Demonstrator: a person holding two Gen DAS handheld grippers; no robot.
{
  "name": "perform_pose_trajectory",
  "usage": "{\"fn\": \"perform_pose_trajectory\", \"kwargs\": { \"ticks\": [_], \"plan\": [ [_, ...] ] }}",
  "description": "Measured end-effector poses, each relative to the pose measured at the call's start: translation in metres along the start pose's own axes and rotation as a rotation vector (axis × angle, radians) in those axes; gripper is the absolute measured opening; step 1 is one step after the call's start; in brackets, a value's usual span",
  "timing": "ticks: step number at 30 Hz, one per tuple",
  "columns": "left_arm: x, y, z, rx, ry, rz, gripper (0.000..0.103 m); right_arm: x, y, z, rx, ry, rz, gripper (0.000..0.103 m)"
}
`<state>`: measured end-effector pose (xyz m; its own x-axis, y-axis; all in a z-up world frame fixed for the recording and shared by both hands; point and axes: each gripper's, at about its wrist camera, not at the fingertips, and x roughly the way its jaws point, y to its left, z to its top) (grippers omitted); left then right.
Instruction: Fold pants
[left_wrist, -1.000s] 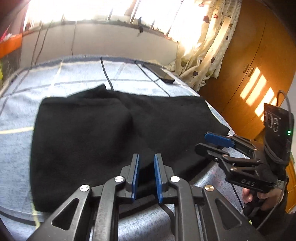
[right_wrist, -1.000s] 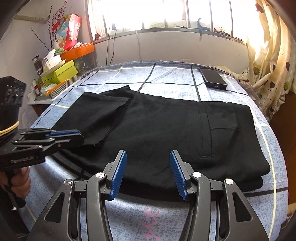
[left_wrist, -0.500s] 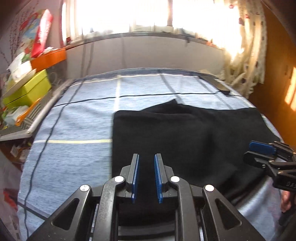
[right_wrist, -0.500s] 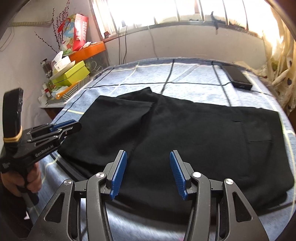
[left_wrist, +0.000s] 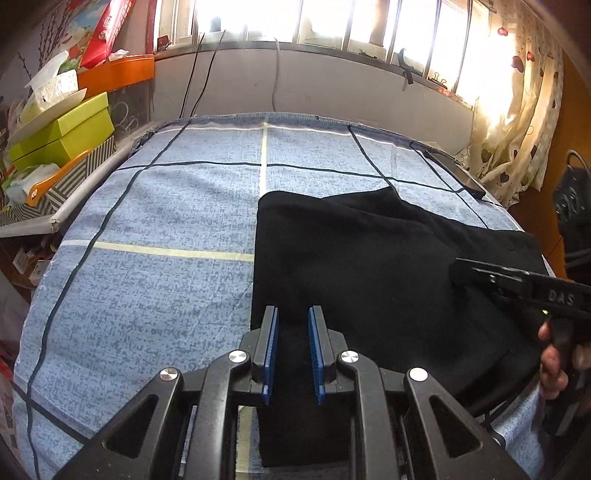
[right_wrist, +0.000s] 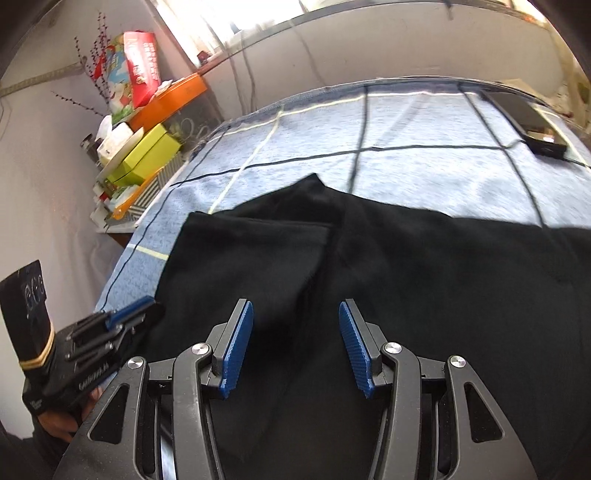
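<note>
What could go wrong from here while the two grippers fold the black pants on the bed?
1. The left gripper has only a narrow gap, so it may slide over the thick folded edge of the pants rather than take it.
2. A leg is already folded over; a pull could undo that flap.
3. The phone and its cable lie on the bed, so a wide swing may snag them.
</note>
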<state>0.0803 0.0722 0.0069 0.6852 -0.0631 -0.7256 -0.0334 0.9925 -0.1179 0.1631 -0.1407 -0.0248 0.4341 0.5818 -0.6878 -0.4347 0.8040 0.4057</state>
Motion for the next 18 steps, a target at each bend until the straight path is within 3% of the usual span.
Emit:
{"fn": "perform_pose_trajectory", "kwargs": {
  "ticks": [3, 4, 6, 7, 14, 18],
  "plan": [
    [0.0, 0.001, 0.0, -0.003, 0.001, -0.007, 0.02, 0.01, 0.002, 0.008, -0.01, 0.004, 0.026, 0.05],
    [-0.001, 0.0, 0.0, -0.002, 0.001, -0.007, 0.02, 0.013, 0.002, 0.011, -0.013, 0.008, 0.036, 0.042],
    [0.0, 0.0, 0.0, 0.0, 0.002, -0.008, 0.021, 0.019, 0.001, 0.015, -0.006, 0.039, 0.027, 0.012],
    [0.0, 0.0, 0.0, 0.001, 0.002, -0.009, 0.021, 0.021, -0.001, 0.017, 0.004, 0.048, 0.034, 0.006],
    [-0.001, 0.001, -0.001, -0.003, 0.001, -0.035, 0.022, -0.001, 0.0, 0.009, 0.042, -0.01, 0.026, 0.004],
    [-0.001, -0.002, -0.001, 0.014, 0.001, -0.032, 0.022, 0.012, -0.014, 0.006, 0.086, 0.003, 0.029, 0.004]
  ]
}}
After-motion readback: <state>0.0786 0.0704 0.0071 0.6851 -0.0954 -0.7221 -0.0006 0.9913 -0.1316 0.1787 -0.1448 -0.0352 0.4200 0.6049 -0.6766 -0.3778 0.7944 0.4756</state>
